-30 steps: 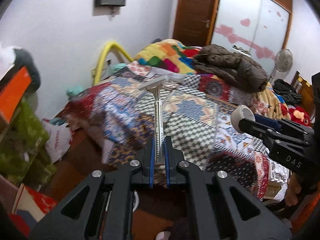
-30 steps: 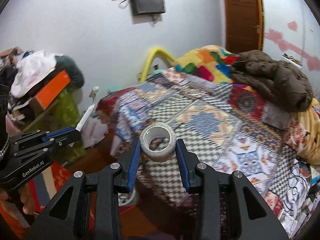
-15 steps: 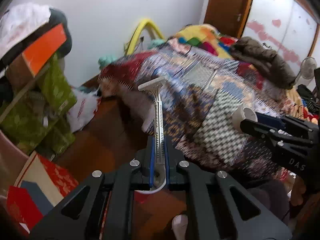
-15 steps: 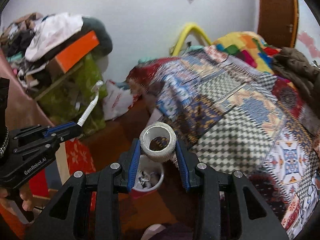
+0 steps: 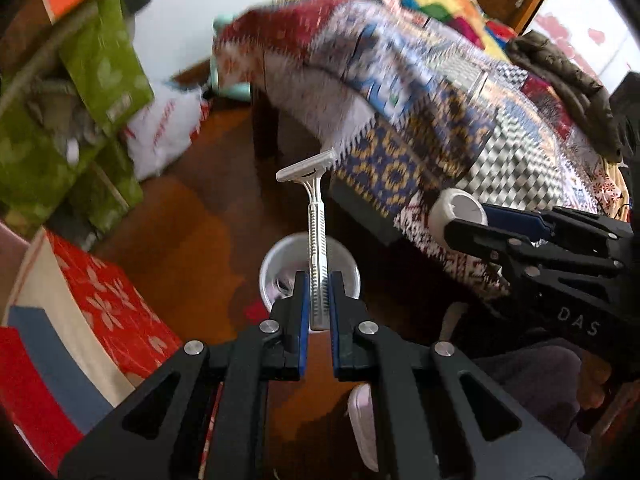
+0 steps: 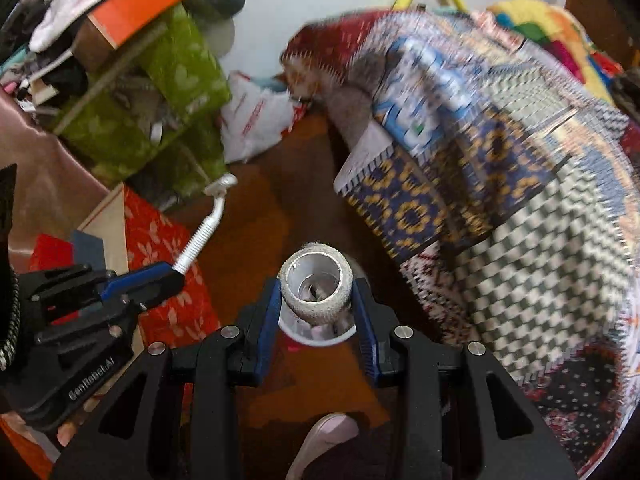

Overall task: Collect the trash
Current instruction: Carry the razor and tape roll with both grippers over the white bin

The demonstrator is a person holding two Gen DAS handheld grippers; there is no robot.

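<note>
My left gripper (image 5: 319, 280) is shut on a white disposable razor (image 5: 315, 216), head pointing away, held above a small white-rimmed red trash bin (image 5: 348, 276) on the wooden floor. The razor also shows in the right wrist view (image 6: 204, 224). My right gripper (image 6: 316, 292) is shut on a grey tape roll core (image 6: 316, 292), directly above the same bin (image 6: 320, 336), which holds some scraps. The roll also shows in the left wrist view (image 5: 456, 208).
A bed with a patchwork quilt (image 6: 500, 160) fills the right side. Red patterned boxes (image 5: 112, 304) lie at left, with green bags (image 6: 160, 92) and a white plastic bag (image 5: 160, 132) behind. A slippered foot (image 6: 324, 440) is below the grippers.
Both grippers have tilted down from the bed toward the floor, still holding the razor and the roll. The bin has come into view beneath them.
</note>
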